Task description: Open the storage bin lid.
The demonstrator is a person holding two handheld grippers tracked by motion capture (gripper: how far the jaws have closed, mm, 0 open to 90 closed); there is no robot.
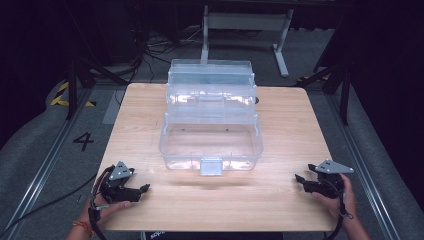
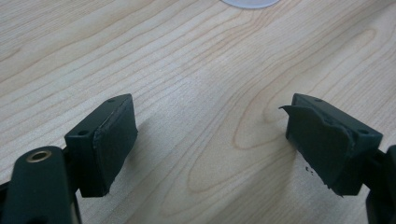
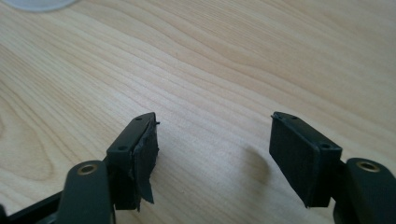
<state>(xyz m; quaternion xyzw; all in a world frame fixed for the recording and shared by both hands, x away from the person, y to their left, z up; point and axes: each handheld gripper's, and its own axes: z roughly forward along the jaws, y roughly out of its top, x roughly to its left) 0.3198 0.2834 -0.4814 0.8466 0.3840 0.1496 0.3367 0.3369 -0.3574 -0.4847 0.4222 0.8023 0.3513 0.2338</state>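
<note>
A clear plastic tackle box (image 1: 211, 125) stands open in the middle of the wooden table (image 1: 280, 195), its upper trays stepped back toward the far edge and its latch (image 1: 211, 166) facing me. My left gripper (image 1: 145, 188) rests near the front left corner, open, nothing between its pads (image 2: 112, 140). At the front right, a hand holds my right gripper (image 1: 299, 179), also open and empty, pads (image 3: 140, 154) just above bare wood. A pale curved rim of the box (image 2: 247, 3) peeks in at the top of the left gripper view, and a box edge (image 3: 35, 3) at the right gripper view's top left.
Bare wood stretches between the two grippers in front of the box. Beyond the table lie a grey floor with cables (image 1: 150, 50), a white metal stand (image 1: 245, 22) and dark frame legs (image 1: 72, 85) at both sides. A "4" (image 1: 83, 141) is marked on the floor at left.
</note>
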